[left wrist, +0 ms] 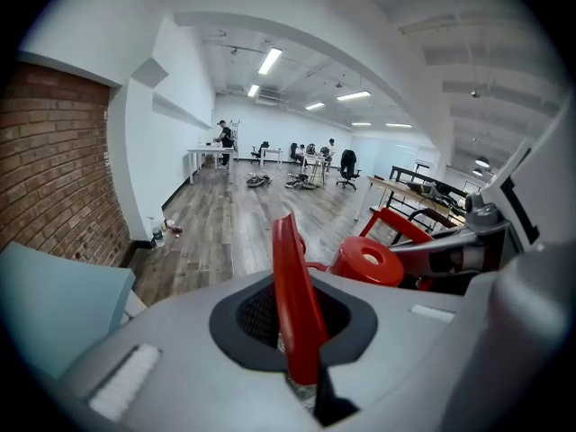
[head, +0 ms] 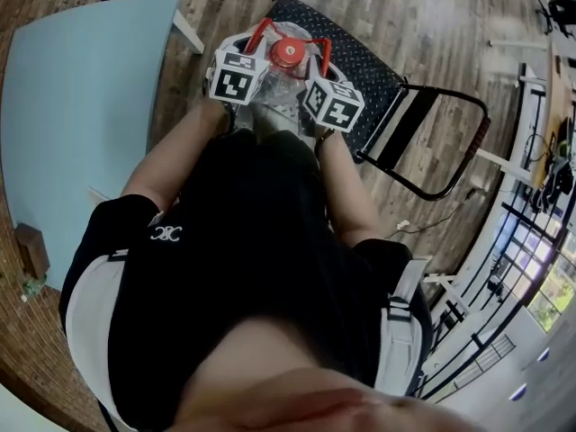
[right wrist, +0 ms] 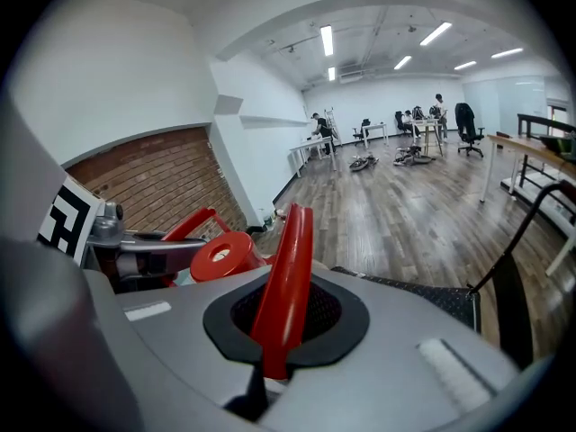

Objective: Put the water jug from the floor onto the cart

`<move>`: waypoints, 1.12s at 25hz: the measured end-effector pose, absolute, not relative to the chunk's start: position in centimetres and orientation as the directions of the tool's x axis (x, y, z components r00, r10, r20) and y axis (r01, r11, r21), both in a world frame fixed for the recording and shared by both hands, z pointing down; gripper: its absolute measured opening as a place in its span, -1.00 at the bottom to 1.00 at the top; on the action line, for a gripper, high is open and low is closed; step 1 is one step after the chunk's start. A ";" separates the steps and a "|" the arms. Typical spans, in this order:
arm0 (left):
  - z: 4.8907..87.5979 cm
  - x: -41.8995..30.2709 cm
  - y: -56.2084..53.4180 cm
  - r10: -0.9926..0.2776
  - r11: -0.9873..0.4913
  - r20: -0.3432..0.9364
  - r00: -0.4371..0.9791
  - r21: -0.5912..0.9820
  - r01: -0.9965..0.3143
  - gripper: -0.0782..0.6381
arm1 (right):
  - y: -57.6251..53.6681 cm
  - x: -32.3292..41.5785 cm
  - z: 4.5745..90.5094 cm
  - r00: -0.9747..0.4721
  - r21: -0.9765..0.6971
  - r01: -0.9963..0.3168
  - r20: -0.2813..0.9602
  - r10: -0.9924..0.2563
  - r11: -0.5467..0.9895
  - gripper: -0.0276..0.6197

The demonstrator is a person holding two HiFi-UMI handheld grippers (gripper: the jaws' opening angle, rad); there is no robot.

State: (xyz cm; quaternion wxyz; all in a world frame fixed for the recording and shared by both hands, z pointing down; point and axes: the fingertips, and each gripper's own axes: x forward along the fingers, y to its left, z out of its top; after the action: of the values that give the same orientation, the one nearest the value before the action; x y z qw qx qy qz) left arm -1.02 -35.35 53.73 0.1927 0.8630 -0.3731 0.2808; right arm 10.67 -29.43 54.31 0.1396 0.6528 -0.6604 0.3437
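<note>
The water jug (head: 281, 93) is clear, with a red cap (head: 287, 54) and two red handles. In the head view it sits over the near end of the black cart platform (head: 364, 61); whether it rests on it I cannot tell. My left gripper (head: 255, 48) is shut on the jug's left handle (left wrist: 297, 295). My right gripper (head: 318, 66) is shut on the right handle (right wrist: 283, 282). The cap (left wrist: 367, 261) shows between both grippers, and also the cap (right wrist: 223, 255) in the right gripper view. The jug's body is mostly hidden by the grippers.
The cart's black folding handle (head: 450, 142) lies to the right of the platform. A light blue table (head: 81, 106) stands at the left beside a brick wall (left wrist: 45, 178). Wooden floor (left wrist: 234, 214) stretches ahead, with desks, chairs and people far off.
</note>
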 end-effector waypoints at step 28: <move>70.1 9.7 -52.9 -0.499 -0.639 0.733 0.463 0.050 -0.768 -0.73 | -47.0 22.2 70.0 -0.065 -0.156 -0.986 0.705 -0.706 -0.065 -0.86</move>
State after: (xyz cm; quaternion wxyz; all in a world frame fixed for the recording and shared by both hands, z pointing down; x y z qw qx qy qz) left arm 9.68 -52.91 70.10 0.1908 0.8336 -0.3799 0.3526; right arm 22.22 -47.01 69.98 0.2110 0.6505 -0.6503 0.3309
